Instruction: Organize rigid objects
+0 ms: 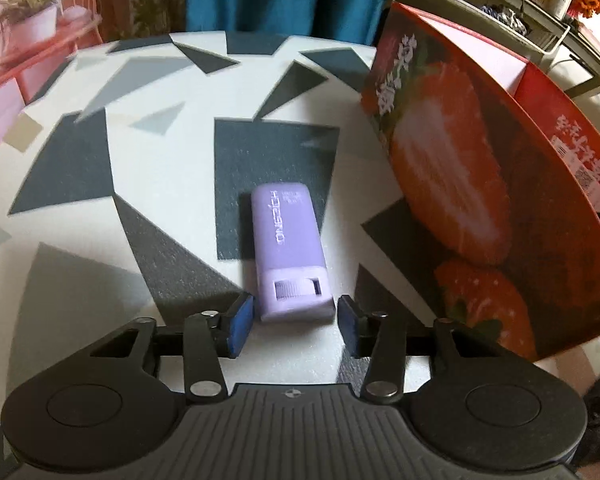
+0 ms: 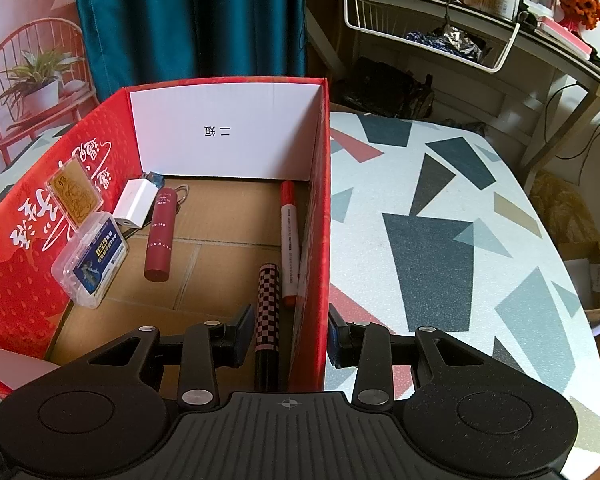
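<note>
A lilac oblong gadget (image 1: 288, 236) lies flat on the patterned table (image 1: 100, 168), its near end between the blue pads of my left gripper (image 1: 296, 320), which is open with a small gap on each side. The red strawberry-print box (image 1: 480, 184) stands just to its right. In the right wrist view the box (image 2: 220, 136) holds a checkered pen (image 2: 269, 304), a red marker (image 2: 289, 240), a dark red tube (image 2: 161, 236), a white charger (image 2: 135, 203) and a clear plastic case (image 2: 92, 264). My right gripper (image 2: 290, 334) is open and straddles the box's right wall.
A gold card case (image 2: 74, 194) leans on the box's left wall. Patterned tabletop (image 2: 440, 220) spreads right of the box to a rounded edge. Behind stand a teal curtain (image 2: 188, 20), a shelf with a white wire basket (image 2: 428, 20) and a red chair with a potted plant (image 2: 36, 80).
</note>
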The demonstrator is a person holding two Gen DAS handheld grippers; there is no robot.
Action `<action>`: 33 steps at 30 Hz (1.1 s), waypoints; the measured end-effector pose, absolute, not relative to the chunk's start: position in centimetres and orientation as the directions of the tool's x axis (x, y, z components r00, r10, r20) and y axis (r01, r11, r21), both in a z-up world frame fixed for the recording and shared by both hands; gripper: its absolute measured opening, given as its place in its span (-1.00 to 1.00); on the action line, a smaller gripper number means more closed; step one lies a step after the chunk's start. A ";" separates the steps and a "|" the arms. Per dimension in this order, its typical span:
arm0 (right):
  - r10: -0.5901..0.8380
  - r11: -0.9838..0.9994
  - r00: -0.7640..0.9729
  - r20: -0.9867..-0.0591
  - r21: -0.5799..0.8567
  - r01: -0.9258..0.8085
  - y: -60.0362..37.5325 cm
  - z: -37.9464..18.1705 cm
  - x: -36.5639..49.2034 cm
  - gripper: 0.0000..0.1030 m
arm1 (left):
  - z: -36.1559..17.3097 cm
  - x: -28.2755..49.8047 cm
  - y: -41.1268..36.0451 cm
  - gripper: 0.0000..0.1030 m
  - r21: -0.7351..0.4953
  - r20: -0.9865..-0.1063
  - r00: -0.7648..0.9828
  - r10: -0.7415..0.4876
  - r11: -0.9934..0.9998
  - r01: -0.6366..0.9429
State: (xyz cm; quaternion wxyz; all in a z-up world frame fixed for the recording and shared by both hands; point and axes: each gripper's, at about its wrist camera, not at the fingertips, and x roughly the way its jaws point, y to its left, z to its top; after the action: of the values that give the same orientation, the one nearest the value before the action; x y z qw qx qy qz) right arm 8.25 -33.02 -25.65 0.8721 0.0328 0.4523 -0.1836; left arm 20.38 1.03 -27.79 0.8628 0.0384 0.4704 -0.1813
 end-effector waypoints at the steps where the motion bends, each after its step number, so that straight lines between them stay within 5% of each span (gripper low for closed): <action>1: -0.291 0.931 0.523 -0.801 -0.110 0.349 -33.0 -25.6 8.2 -0.33 | -27.8 20.6 1.0 -0.15 -0.102 -0.826 0.494 -0.271 0.934 0.342; 6: -0.290 0.931 0.524 -0.801 -0.108 0.349 -33.1 -25.6 8.2 -0.32 | -27.6 21.2 1.8 -0.08 -0.086 -0.831 0.506 -0.232 0.952 0.295; 9: -0.288 0.931 0.525 -0.801 -0.106 0.349 -33.0 -25.6 8.2 -0.32 | -27.6 21.9 2.9 0.32 -0.055 -0.834 0.524 -0.177 0.969 0.240; 14: -0.288 0.931 0.523 -0.802 -0.105 0.350 -33.0 -25.6 8.2 -0.31 | -27.3 24.0 5.5 0.43 -0.041 -0.810 0.581 -0.085 0.995 0.088; 16: -0.289 0.931 0.520 -0.804 -0.108 0.350 -33.0 -25.6 8.3 -0.32 | -26.7 24.6 6.4 0.84 -0.066 -0.785 0.612 -0.093 0.996 0.067; 18: -0.290 0.932 0.521 -0.803 -0.112 0.345 -32.9 -25.6 8.2 -0.32 | -25.9 24.6 7.0 1.00 -0.130 -0.746 0.650 -0.142 0.989 0.068; 21: -0.290 0.932 0.520 -0.803 -0.113 0.345 -32.9 -25.7 8.3 -0.32 | -25.6 24.9 6.5 1.00 -0.176 -0.725 0.659 -0.203 0.979 0.107; 28: -0.293 0.931 0.521 -0.802 -0.115 0.346 -32.9 -25.7 8.3 -0.32 | -27.4 26.2 2.7 1.00 -0.025 -0.745 0.659 -0.104 0.992 0.128; 33: -0.293 0.932 0.521 -0.802 -0.116 0.345 -32.9 -25.7 8.4 -0.31 | -27.7 26.4 2.4 1.00 -0.025 -0.759 0.646 -0.082 0.995 0.097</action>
State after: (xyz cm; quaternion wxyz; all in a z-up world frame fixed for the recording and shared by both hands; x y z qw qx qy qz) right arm 8.35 -32.92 -25.68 0.8716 0.0286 0.4541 -0.1828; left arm 26.35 2.37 -27.67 0.9071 0.0090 0.4179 -0.0491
